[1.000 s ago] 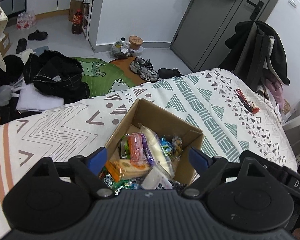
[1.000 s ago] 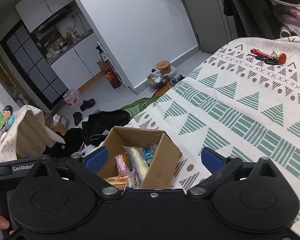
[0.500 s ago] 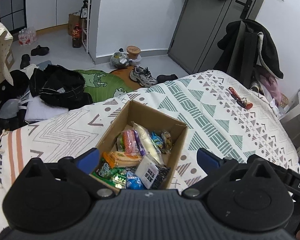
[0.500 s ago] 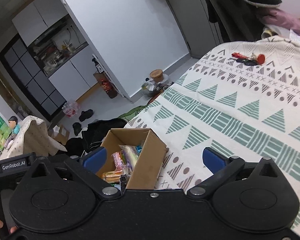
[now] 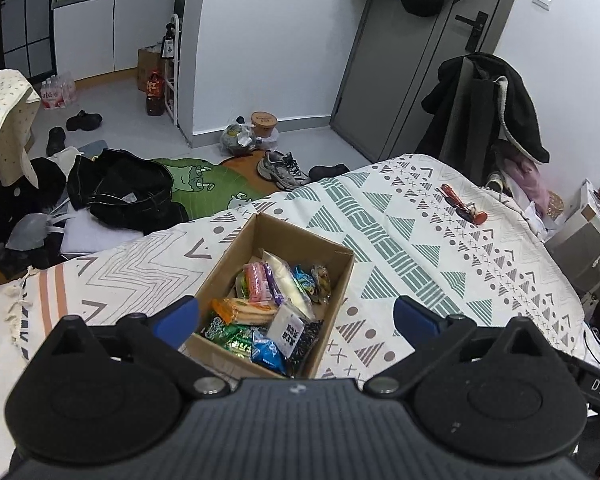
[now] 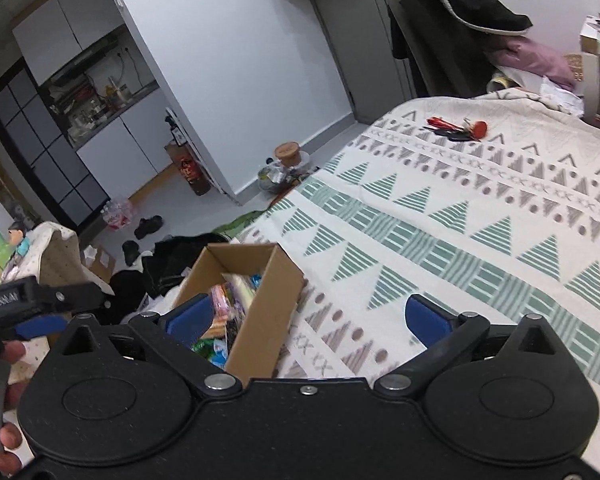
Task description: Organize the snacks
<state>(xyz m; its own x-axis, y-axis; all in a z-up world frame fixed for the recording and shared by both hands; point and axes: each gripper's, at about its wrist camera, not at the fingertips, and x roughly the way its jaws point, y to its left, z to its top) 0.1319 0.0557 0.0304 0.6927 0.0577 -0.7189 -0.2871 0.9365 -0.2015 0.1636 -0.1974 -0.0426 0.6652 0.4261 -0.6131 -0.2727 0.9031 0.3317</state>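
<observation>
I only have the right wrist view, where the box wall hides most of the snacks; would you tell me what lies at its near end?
Observer: In the left wrist view, a green packet and a blue packet lie at the near end of the cardboard box.
Operator: Thank you. Is the left claw carrying anything?
Observer: No, the left claw is wide open, with nothing gripped between its fingers.

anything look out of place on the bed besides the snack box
Yes: a small bunch of keys with red pieces lies loose on the patterned bedspread, well apart from the cardboard box. It is no snack. The snacks are all inside the box, piled unevenly but none spilled onto the bedspread.
</observation>
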